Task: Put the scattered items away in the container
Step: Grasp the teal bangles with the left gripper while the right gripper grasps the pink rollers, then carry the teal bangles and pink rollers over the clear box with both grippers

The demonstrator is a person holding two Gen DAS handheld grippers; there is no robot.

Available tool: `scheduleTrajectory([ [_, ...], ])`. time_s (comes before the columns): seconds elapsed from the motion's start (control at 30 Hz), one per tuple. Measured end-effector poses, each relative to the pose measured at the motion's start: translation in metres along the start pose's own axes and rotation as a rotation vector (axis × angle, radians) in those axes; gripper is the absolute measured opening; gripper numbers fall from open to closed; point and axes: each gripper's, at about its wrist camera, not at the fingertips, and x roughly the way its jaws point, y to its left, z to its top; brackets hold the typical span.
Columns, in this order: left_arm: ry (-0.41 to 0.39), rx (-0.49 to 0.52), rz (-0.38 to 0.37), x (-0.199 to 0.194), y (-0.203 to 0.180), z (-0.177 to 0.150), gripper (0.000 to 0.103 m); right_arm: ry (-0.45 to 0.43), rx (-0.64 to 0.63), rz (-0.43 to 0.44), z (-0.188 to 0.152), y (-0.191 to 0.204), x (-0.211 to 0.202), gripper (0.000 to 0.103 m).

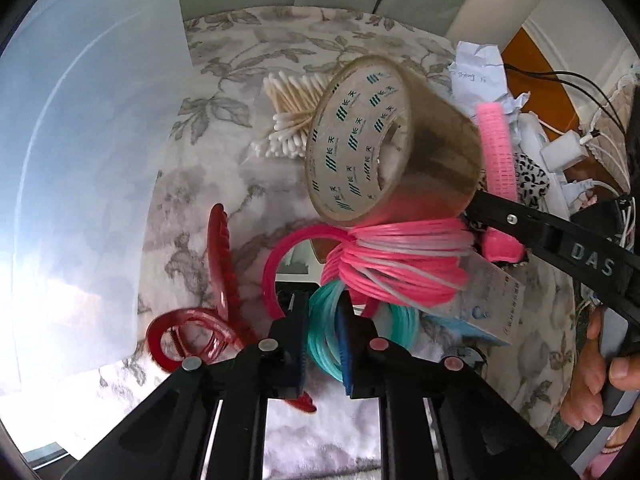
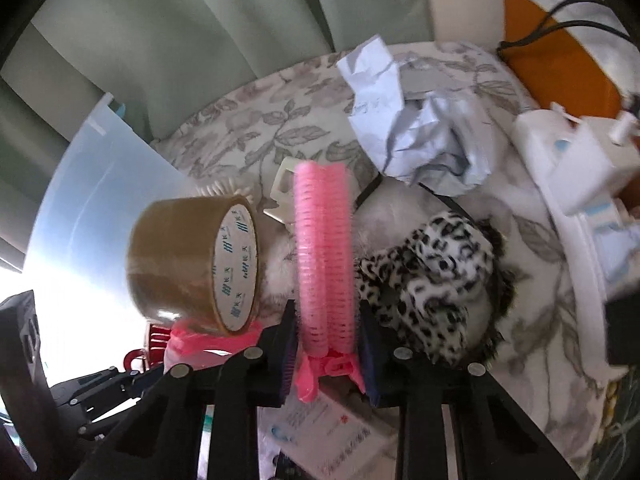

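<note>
My left gripper [image 1: 324, 320] is shut on a teal cord coil [image 1: 324, 332] tied to a pink cord coil [image 1: 400, 260], with a brown tape roll [image 1: 380, 148] resting on top. The tape roll also shows in the right wrist view [image 2: 192, 264]. My right gripper [image 2: 326, 344] is shut on a pink hair roller clip [image 2: 324, 264], also seen in the left wrist view [image 1: 496, 148]. The translucent container [image 1: 88, 160] stands at the left, its wall [image 2: 100, 184] visible in the right wrist view.
On the floral cloth [image 1: 224, 184] lie a red claw clip [image 1: 216, 280], cotton swabs [image 1: 288, 120], crumpled paper [image 2: 408, 120], a leopard-print scrunchie [image 2: 432, 280], a white comb [image 2: 280, 192], a card packet [image 2: 332, 432] and chargers with cables [image 1: 568, 148].
</note>
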Motion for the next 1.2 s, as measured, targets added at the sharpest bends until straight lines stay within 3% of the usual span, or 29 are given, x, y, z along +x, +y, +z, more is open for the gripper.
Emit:
scheduleTrajectory([
  [0.73,-0.188,0.032,-0.022,-0.093,-0.007,-0.01,0.012,-0.199,0.08,0.055,-0.043,-0.004,-0.109,0.029],
  [1.2,-0.345,0.075,-0.017,-0.169,-0.012,-0.015,0.012,-0.311,0.072,0.112,-0.06,0.009,-0.154,0.029],
])
